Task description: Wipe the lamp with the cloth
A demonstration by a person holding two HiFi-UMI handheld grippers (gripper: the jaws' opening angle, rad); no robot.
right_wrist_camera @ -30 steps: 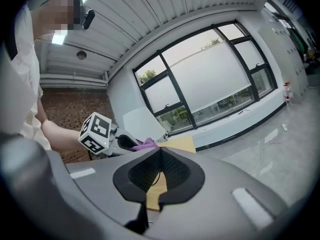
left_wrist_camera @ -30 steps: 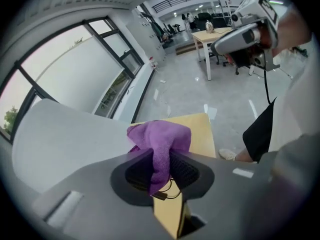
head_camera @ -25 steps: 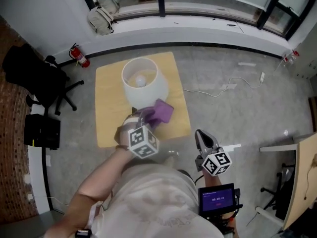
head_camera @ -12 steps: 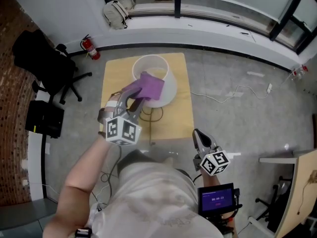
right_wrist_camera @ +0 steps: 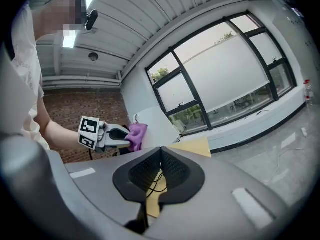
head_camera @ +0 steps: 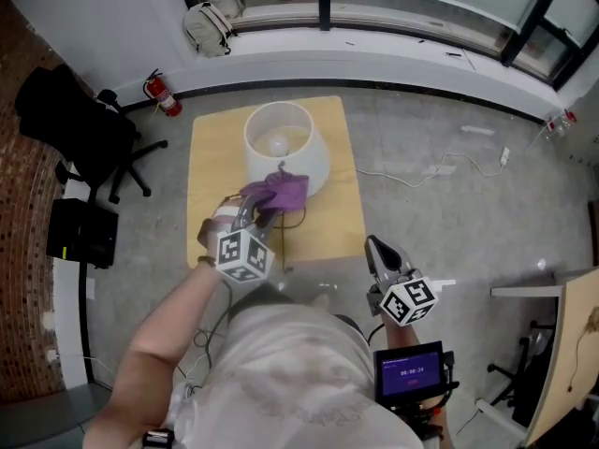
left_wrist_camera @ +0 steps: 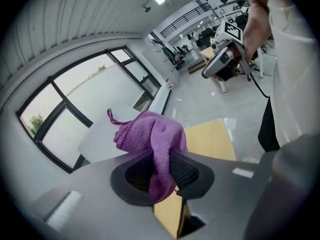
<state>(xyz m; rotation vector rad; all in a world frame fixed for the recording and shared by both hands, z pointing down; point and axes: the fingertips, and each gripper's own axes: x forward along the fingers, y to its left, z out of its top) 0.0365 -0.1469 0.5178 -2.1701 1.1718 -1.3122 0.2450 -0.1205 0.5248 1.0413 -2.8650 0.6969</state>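
Note:
The lamp's white shade [head_camera: 285, 143] stands on a yellow wooden board [head_camera: 211, 199] on the floor. My left gripper [head_camera: 260, 206] is shut on a purple cloth [head_camera: 281, 193], which rests against the near side of the shade. In the left gripper view the cloth [left_wrist_camera: 152, 136] hangs bunched between the pads, with the shade [left_wrist_camera: 105, 136] just behind it. My right gripper [head_camera: 375, 249] hovers off to the right of the board, shut with nothing in it. From the right gripper view, its closed pads [right_wrist_camera: 170, 171] frame the left gripper [right_wrist_camera: 112, 136], the cloth [right_wrist_camera: 136, 132] and the shade [right_wrist_camera: 156, 124].
The lamp's black cord [head_camera: 284, 224] loops over the board. A black office chair [head_camera: 84, 124], a fire extinguisher [head_camera: 156, 94] and a backpack [head_camera: 208, 26] stand at the left and back by the window wall. A white cable [head_camera: 421, 171] trails on the floor to the right.
My left gripper carried the cloth from the shade's lower right up over its top edge, then back down to the near side. The right gripper has hardly moved.

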